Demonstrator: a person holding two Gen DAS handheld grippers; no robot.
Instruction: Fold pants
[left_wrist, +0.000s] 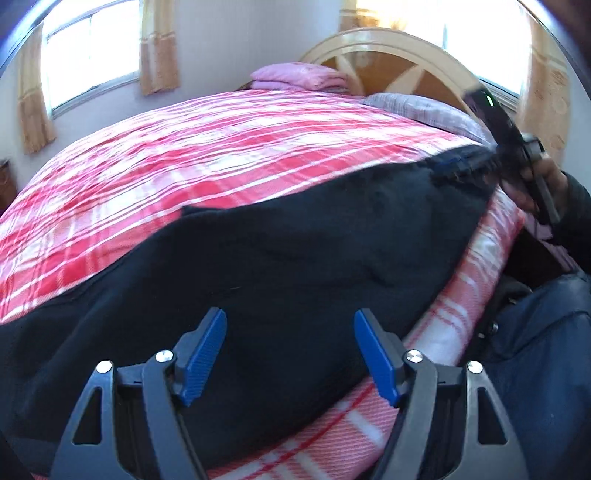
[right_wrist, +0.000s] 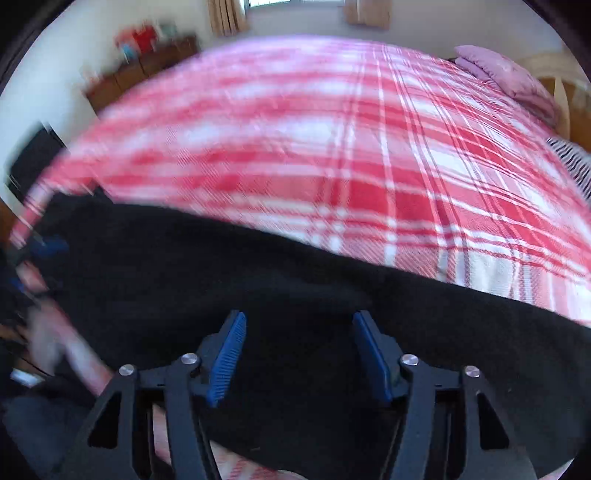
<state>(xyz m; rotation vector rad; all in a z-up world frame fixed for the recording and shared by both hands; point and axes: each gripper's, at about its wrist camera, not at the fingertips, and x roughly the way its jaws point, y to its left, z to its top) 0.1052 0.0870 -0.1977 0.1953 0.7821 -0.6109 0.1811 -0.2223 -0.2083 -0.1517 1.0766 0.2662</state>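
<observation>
Pants (left_wrist: 280, 258) spread along near edge of bed (left_wrist: 207, 147), pillows (left_wrist: 299, 75) way back by headboard (left_wrist: 399, 51).

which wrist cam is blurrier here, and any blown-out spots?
Right wrist view: heavy motion smear on the plaid blanket and left edge; right claw itself sharp, open over the black pants. Left wrist view: milder blur, left claw crisp, windows blown out, right claw smeared.
</observation>
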